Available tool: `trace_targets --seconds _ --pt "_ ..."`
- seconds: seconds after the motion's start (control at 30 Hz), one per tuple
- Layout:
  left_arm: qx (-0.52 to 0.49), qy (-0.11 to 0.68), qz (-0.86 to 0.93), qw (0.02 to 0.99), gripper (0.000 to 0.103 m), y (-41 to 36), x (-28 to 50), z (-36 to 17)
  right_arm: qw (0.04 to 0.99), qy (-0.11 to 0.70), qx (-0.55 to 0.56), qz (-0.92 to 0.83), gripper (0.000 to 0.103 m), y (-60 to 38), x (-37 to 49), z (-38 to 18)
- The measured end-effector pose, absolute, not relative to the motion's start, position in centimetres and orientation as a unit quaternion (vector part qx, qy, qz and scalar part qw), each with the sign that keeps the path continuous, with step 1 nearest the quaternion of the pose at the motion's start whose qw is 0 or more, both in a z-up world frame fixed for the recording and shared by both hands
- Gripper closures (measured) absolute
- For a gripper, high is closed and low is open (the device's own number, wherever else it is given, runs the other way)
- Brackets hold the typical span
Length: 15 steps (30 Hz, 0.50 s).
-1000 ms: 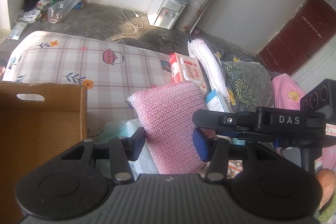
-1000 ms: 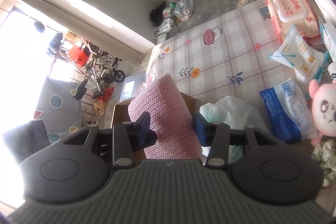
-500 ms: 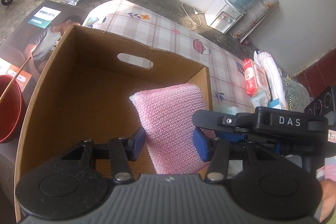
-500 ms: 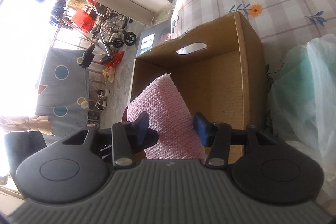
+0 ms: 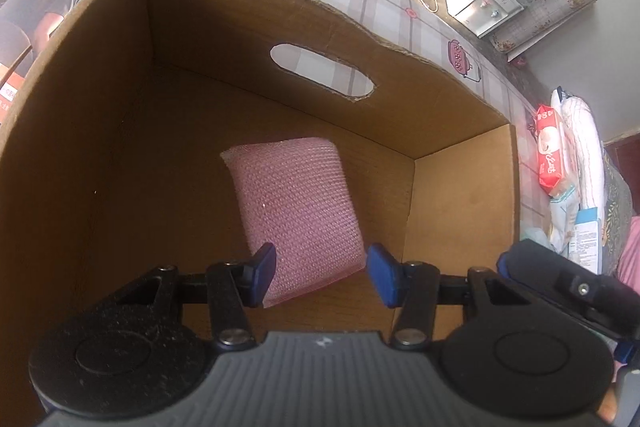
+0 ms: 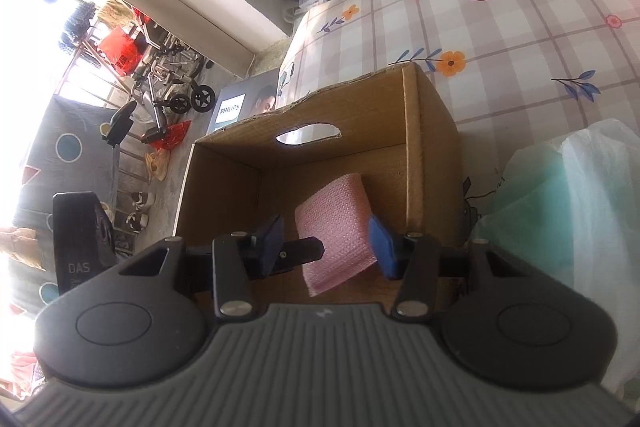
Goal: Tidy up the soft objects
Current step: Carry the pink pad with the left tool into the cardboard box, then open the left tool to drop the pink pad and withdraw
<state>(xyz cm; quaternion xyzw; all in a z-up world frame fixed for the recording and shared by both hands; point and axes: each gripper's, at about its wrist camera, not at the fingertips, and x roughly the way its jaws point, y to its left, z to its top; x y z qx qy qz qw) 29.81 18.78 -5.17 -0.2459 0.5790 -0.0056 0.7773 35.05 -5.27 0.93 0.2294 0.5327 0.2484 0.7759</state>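
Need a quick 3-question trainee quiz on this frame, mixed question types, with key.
1. Where is the pink pad right now?
2. The far wall of the cardboard box has: A) an oval handle slot, B) a taped flap, C) a printed label.
3. True or false: the pale green plastic bag lies inside the box.

Key
1. Inside the cardboard box, between the fingers of the left gripper.
2. A.
3. False. It lies outside the box, beside it on the checked mattress.
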Motion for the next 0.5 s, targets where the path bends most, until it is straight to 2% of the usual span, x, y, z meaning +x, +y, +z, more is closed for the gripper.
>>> trace_targets --seconds 0.17,0.3,0.37,0.5 --pt "-0.238 0.594 0.018 0.768 0.051 19.0 30.0 -6.5 0.779 0.511 0.242 0.271 0.056 -8.2 33.2 2.5" --pt "-0.236 0.612 0.033 0.754 0.057 19.2 30.9 -8.1 0.778 0.501 0.252 0.283 0.056 -10.0 32.0 2.7" --pt "-0.238 0.605 0.025 0.76 0.057 19.1 31.3 -8.2 0.776 0.503 0.254 0.285 0.056 -10.6 31.7 2.5" --pt "-0.195 0.6 -0.001 0.776 0.058 18.0 32.3 -7.8 0.771 0.509 0.256 0.283 0.056 -11.6 31.7 1.7"
